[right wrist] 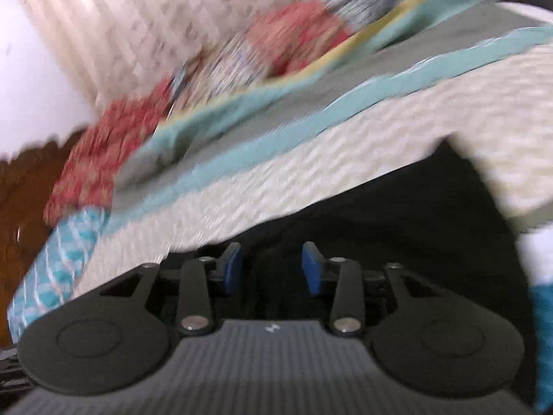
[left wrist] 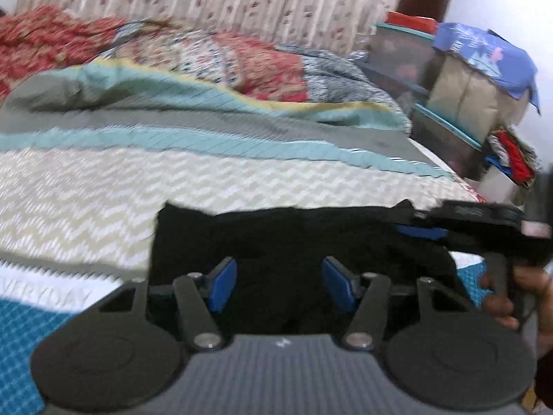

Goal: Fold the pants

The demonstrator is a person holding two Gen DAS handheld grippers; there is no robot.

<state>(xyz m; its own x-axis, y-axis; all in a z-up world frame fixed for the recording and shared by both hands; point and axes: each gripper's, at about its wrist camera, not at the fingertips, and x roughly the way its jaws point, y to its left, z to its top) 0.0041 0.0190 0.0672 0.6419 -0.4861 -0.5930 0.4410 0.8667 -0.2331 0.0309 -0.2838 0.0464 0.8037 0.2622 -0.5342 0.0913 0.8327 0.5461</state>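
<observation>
Black pants [left wrist: 297, 238] are lying crosswise on the bed's chevron blanket [left wrist: 86, 186], directly under both grippers. The left gripper [left wrist: 279, 285] and right gripper [right wrist: 271, 269] are hovering with fingers spread apart, holding nothing, both equally near the cloth.

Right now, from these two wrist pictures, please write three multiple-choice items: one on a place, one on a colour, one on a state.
1. Where does the black fabric pants bundle lie?
A. on the cream zigzag-patterned bedspread
B. on a wooden chair
C. inside a plastic box

2. What colour are the pads of the left claw?
A. red
B. blue
C. green

3. How does the right claw stand?
A. shut on the pants
B. shut and holding nothing
C. open

Key: 1 A, the bedspread shows around the dark cloth; 2 B, both pads look blue; 3 C, a clear gap separates its pads.
</observation>
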